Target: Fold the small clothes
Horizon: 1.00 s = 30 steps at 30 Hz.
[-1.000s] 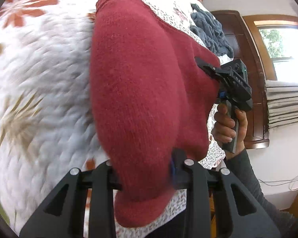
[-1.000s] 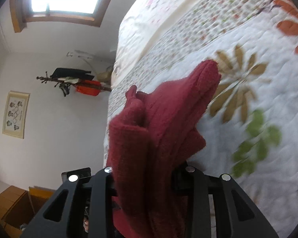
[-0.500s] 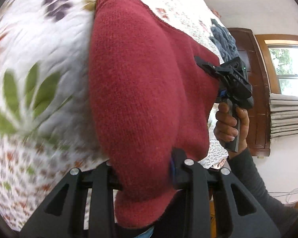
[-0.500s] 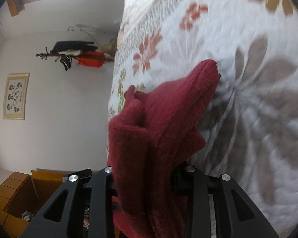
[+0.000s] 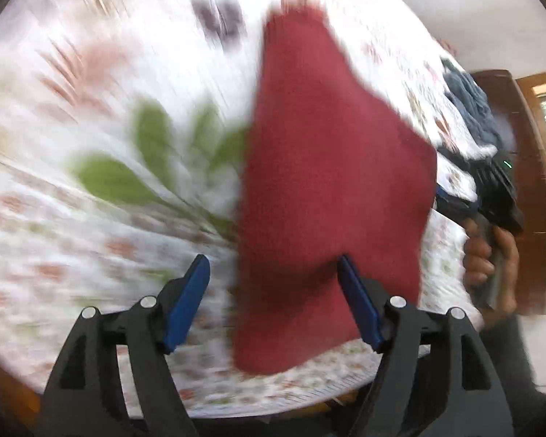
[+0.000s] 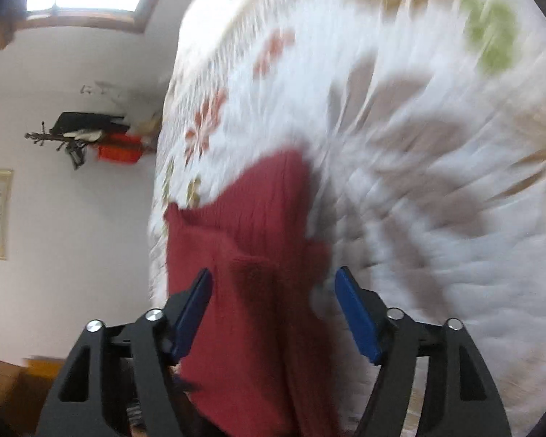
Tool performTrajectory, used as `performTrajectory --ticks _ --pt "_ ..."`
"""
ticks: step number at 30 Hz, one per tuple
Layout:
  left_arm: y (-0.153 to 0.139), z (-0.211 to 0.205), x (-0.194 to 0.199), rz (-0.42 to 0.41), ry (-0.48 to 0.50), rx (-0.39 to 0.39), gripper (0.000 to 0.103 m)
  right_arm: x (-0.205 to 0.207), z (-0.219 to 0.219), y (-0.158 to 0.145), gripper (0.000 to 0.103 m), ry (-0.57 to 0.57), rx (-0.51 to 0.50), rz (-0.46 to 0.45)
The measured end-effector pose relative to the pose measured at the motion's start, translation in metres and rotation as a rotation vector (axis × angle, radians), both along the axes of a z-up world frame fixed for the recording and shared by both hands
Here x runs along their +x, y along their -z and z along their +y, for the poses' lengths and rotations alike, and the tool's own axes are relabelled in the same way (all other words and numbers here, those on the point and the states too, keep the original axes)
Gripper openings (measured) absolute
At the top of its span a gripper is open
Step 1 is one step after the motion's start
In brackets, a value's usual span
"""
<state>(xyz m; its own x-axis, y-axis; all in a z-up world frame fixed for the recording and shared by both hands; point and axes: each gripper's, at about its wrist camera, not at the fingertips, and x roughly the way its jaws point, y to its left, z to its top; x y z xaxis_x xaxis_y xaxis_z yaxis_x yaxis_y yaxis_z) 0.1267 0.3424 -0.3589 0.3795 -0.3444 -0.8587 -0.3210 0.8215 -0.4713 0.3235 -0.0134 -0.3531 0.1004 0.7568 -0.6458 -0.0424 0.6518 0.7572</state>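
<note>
Red knitted wool garment lies on the white floral quilt, between the parted jaws of the left gripper and right gripper. Neither clamps it, and both views are blurred. Judged from this, withdraw straight back so no pad snags the fold.

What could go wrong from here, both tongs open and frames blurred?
1. The red sweater lies between the open left tongs, so pulling back could snag the knit and undo the fold.
2. It sits near the quilt edge and may slide off.
3. The right tongs straddle bunched fabric, so the fold may be uneven.
</note>
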Motion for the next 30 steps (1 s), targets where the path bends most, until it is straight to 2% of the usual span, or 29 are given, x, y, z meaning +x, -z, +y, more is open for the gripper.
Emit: performTrajectory --ticks 2,4,6,7,8,12,14,16,18,21,23,25,27,29,30 --pt "-0.027 -0.004 -0.011 -0.093 0.014 0.014 0.078 -0.009 -0.005 -0.015 0.045 -0.003 0.030 -0.038" --pt "-0.038 -0.018 -0.016 -0.142 0.063 -0.031 0.077 -0.018 0.003 -0.019 0.044 -0.049 -0.005 -0.066" --pt "-0.031 -0.040 -0.013 -0.139 0.141 -0.063 0.070 -0.023 0.013 -0.012 0.039 -0.093 -0.060 -0.077" --pt "-0.021 -0.053 -0.009 -0.109 0.187 -0.047 0.063 -0.026 0.019 -0.009 0.025 -0.106 -0.089 -0.088" --pt "-0.011 -0.062 -0.005 -0.085 0.219 -0.036 0.062 -0.028 0.021 -0.010 0.012 -0.110 -0.114 -0.111" --pt "0.023 -0.069 -0.002 -0.020 0.229 -0.045 0.062 -0.037 0.023 -0.020 0.010 -0.094 -0.189 -0.237" --pt "0.029 -0.070 0.000 0.005 0.243 -0.050 0.062 -0.031 0.030 0.003 0.010 -0.096 -0.287 -0.210" --pt "0.021 -0.074 0.004 0.011 0.269 -0.053 0.062 -0.029 0.031 0.015 0.011 -0.095 -0.296 -0.180" --pt "0.003 -0.069 0.006 -0.026 0.268 -0.105 0.062 -0.029 0.032 0.008 0.012 -0.111 -0.285 -0.199" --pt "-0.029 -0.044 0.025 -0.136 0.228 -0.149 0.066 -0.032 0.020 -0.021 0.017 -0.073 -0.259 -0.261" --pt "-0.036 -0.028 0.050 -0.169 0.199 -0.148 0.067 -0.032 0.018 -0.035 0.017 -0.059 -0.262 -0.296" --pt "-0.029 -0.015 0.072 -0.163 0.167 -0.163 0.066 -0.031 0.029 -0.036 0.017 -0.120 -0.285 -0.302" --pt "-0.007 -0.003 0.091 -0.108 0.148 -0.143 0.066 -0.031 0.038 -0.025 0.014 -0.184 -0.302 -0.268" --pt "0.019 -0.005 0.102 -0.031 0.151 -0.149 0.062 -0.025 0.048 -0.002 0.000 -0.238 -0.396 -0.237" --pt "0.026 -0.002 0.099 -0.024 0.147 -0.155 0.062 -0.022 0.049 0.004 0.000 -0.245 -0.409 -0.231"
